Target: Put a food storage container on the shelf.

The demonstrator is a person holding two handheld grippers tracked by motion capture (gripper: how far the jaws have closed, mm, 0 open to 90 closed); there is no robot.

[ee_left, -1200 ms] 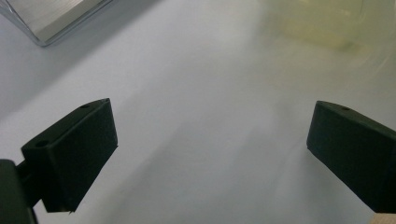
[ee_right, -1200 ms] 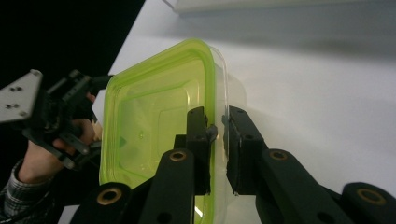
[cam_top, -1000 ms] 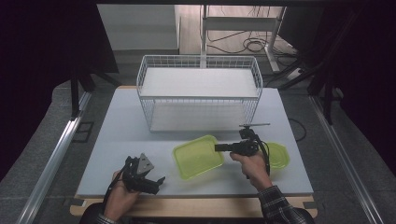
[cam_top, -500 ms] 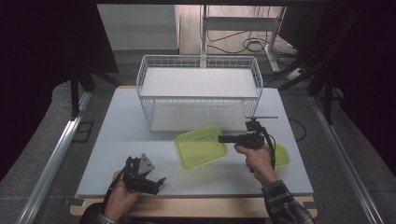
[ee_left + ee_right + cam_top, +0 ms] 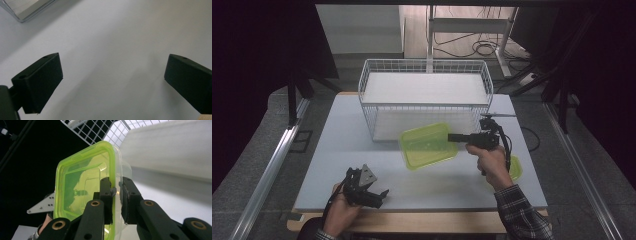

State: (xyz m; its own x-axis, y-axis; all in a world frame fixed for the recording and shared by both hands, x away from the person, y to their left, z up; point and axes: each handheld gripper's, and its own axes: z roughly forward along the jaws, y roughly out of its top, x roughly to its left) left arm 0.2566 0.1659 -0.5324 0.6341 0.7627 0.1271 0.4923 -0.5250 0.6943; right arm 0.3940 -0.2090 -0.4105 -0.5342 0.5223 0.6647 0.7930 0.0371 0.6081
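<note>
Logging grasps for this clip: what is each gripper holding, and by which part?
The right gripper pinches the translucent yellow-green plastic container by its rim and side wall. The left gripper is open, holding nothing.

Right gripper (image 5: 455, 137) pinching the right edge of the yellow-green container (image 5: 428, 145), which sits just in front of the white wire basket (image 5: 424, 100). A yellow-green lid (image 5: 513, 169) lies near the table's (image 5: 332, 145) right edge, partly behind the right hand (image 5: 486, 157). Left gripper (image 5: 379, 196) at the near-left, jaws apart.

cables (image 5: 482, 47) trail on the floor beyond the white table (image 5: 337, 130).
</note>
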